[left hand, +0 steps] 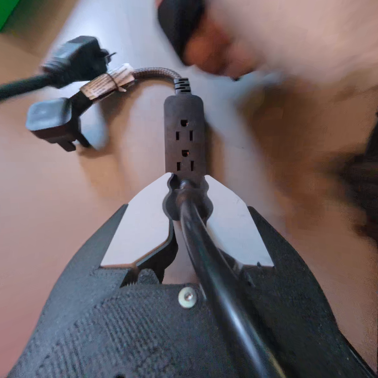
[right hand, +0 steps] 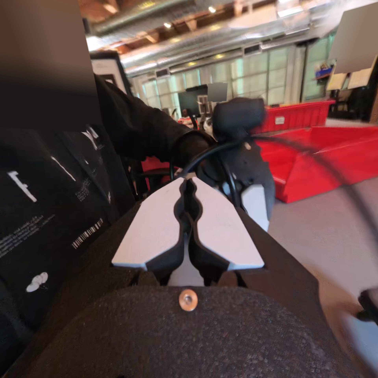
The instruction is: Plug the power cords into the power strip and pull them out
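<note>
- In the left wrist view, a black power strip [left hand: 184, 136] is seen lying flat on a tan and grey table [left hand: 51, 194], running straight away from the camera.
- Two three-hole outlets are shown bare on the strip's top face; the nearest part is covered by a black plug [left hand: 187, 199].
- The left gripper [left hand: 187, 197] is clamped on that plug, its white-faced fingers [left hand: 147, 221] pressed against the plug's two sides.
- The plug's thick black power cord [left hand: 214, 272] is led back toward the camera between the fingers.
- Whether the plug is fully seated in the strip cannot be told.
- A braided cord [left hand: 157, 71] curves from the strip's far end to the left, with a paper tag [left hand: 108, 82] wrapped around it.
- Two more black plugs lie at the left, well apart from the strip: a flat one [left hand: 53, 122] nearer, and a blurred one [left hand: 75, 59] farther back.
- In the right wrist view, the right gripper [right hand: 187, 201] is raised above the table with its fingers drawn together, almost touching, and nothing is held between them.
- Beyond it, the other gripper [right hand: 243, 163] is seen, held by a person in a black sleeve [right hand: 139, 124].
- Red bins [right hand: 319, 159] fill the background.
</note>
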Tool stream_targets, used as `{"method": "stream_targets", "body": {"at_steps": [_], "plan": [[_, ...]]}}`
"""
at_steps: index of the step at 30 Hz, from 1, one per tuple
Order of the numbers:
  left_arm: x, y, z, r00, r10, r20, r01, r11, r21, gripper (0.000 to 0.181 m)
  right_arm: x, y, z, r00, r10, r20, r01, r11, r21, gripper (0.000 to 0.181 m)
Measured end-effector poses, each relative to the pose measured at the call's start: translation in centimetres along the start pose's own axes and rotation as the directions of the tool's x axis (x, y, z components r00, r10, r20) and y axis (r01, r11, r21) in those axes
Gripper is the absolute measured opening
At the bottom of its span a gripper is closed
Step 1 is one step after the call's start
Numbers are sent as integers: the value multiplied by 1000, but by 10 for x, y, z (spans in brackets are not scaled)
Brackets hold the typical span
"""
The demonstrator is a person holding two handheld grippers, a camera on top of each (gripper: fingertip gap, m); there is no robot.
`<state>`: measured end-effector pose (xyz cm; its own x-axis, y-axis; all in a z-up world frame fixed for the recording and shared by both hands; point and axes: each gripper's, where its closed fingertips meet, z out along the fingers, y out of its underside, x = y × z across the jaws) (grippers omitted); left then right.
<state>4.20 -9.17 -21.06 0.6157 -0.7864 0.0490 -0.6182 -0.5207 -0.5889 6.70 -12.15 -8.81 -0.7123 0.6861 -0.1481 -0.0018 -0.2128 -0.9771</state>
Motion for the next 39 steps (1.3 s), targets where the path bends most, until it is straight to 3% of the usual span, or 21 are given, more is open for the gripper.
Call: {"method": "stream_targets", "body": {"at_steps": [1,2,4,5,7,9,15,20,21,23,24,31,33,36,39], "plan": [[0,-1,0,1000,1,6,-1,1000,-12,24,8,18,6,982,-175,-65,158,966,-207,0],[5,-1,1,1000,29,6,-29,999,-23,24,28,33,-4,929,-331,-165,263,906,-332,1],[8,1,-1,1000,-8,-9,8,1000,-3,23,45,22,-34,966,-52,-252,5,983,-185,0],[4,2,-3,999,-40,-4,40,999,16,24,49,9,-45,960,-41,-275,3,991,-136,0],[-1,2,-4,998,-58,8,57,998,29,23,51,-2,-51,936,-169,-310,111,974,-195,0],[-1,-1,-3,997,-72,5,71,996,47,24,54,-7,-54,927,-184,-326,123,972,-201,5],[-2,0,-4,991,-131,3,129,983,134,32,51,7,-64,953,-72,-296,-30,945,-326,44],[-6,3,-8,985,-166,37,154,962,224,40,39,24,-66,943,-118,-313,-34,898,-439,52],[-6,4,-10,985,-170,42,154,957,245,40,35,26,-66,943,-115,-313,-37,897,-441,46],[-7,4,-14,982,-183,52,161,945,284,41,31,20,-68,933,-146,-328,-3,910,-414,5],[-8,4,-15,981,-186,60,160,939,305,41,31,17,-70,923,-157,-352,2,915,-404,0],[-8,10,-19,981,-165,100,123,933,339,43,21,12,-72,888,-211,-409,4,892,-451,0],[-6,9,-25,981,-172,89,130,926,356,44,15,23,-72,895,-206,-397,-31,857,-514,0],[-7,12,-31,980,-169,109,119,925,361,45,10,49,-80,895,-230,-382,-91,744,-662,0],[-7,14,-34,978,-158,134,100,926,365,47,-3,75,-87,920,-240,-311,-121,581,-805,21]]}}
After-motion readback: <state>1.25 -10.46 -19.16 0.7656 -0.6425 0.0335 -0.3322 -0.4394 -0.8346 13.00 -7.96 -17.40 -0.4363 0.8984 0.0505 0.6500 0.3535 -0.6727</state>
